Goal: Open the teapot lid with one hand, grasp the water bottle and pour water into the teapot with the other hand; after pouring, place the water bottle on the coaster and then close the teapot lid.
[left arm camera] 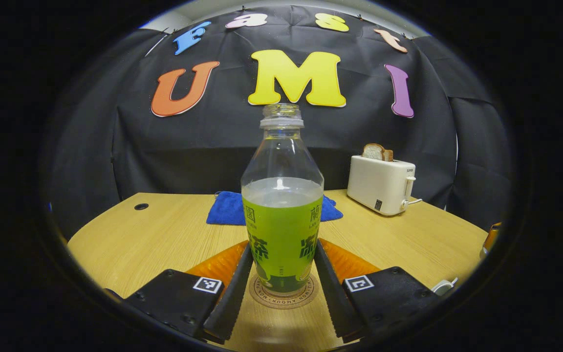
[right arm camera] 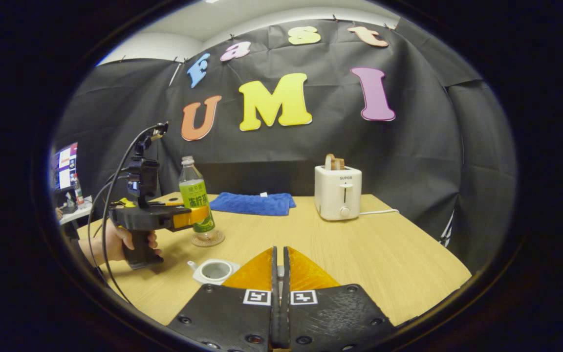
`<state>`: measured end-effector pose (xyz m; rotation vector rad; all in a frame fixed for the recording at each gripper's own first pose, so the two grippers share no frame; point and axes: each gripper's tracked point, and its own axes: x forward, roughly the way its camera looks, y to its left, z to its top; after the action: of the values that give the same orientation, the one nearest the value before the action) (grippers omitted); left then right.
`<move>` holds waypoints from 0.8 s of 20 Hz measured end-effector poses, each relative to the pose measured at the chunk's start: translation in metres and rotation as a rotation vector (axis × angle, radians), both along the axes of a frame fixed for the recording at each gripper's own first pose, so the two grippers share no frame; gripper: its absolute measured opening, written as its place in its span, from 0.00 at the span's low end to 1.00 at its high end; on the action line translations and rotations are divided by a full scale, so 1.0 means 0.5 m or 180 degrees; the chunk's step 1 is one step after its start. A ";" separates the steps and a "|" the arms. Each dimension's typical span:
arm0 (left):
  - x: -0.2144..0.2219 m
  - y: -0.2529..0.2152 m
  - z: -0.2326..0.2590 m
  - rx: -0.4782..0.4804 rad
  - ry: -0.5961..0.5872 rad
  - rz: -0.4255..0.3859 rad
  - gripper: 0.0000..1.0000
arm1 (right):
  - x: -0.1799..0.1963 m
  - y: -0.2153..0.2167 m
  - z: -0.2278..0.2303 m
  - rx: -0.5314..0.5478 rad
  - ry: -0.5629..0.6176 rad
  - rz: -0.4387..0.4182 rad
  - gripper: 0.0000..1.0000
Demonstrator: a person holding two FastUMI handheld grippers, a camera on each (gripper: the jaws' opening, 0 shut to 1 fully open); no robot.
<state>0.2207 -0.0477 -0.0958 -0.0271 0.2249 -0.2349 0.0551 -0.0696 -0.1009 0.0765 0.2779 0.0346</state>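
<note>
Wooden table [left arm camera: 164,234]; water bottle [left arm camera: 282,215] upright, seemingly on coaster [left arm camera: 284,299]

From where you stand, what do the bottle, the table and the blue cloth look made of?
Bottle: clear, glossy plastic, probably; the liquid shows through above a green label.
Table: pale wood or wood-look laminate, with visible grain.
Blue cloth: soft, fuzzy fabric, likely towelling.

The water bottle [left arm camera: 282,205] was clear, glossy plastic with a smooth printed label. At two o'clock from it, the toaster [left arm camera: 381,184] looked smooth and satiny; the table [left arm camera: 164,234] showed matt wood grain, the towel [left arm camera: 227,209] nappy cloth
</note>
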 end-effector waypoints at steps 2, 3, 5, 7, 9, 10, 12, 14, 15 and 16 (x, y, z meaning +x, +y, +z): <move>0.007 0.002 -0.008 0.0053 0.0004 -0.0012 0.77 | 0.002 0.003 -0.002 0.0008 0.0009 0.0013 0.00; 0.008 0.001 -0.014 0.0071 0.0017 -0.0019 0.77 | 0.004 0.004 -0.001 0.0009 0.0010 0.0015 0.00; 0.007 0.000 -0.022 0.0064 0.0044 -0.0024 0.77 | 0.006 0.010 -0.005 0.0014 0.0023 0.0034 0.00; 0.006 0.000 -0.026 0.0061 0.0063 -0.0037 0.79 | 0.007 0.017 -0.006 0.0011 0.0032 0.0059 0.00; 0.004 -0.003 -0.033 0.0081 0.0114 -0.0050 0.79 | 0.007 0.022 -0.006 0.0002 0.0034 0.0081 0.00; 0.003 -0.005 -0.033 0.0072 0.0125 -0.0056 0.81 | 0.008 0.024 -0.004 0.0001 0.0030 0.0086 0.00; -0.011 0.002 -0.029 0.0069 0.0146 -0.0019 0.99 | 0.006 0.028 0.002 0.0003 0.0010 0.0094 0.00; -0.029 0.012 -0.021 0.0068 0.0174 0.0031 1.00 | 0.008 0.034 0.007 -0.0004 -0.0014 0.0118 0.00; -0.038 0.024 -0.013 0.0053 0.0159 0.0091 1.00 | 0.010 0.038 0.013 -0.0002 -0.0031 0.0132 0.00; -0.055 0.036 -0.003 0.0011 0.0144 0.0137 1.00 | 0.012 0.044 0.017 0.0005 -0.0056 0.0159 0.00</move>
<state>0.1933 -0.0296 -0.0972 -0.0338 0.2696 -0.1910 0.0610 -0.0474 -0.0923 0.0706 0.2621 0.0849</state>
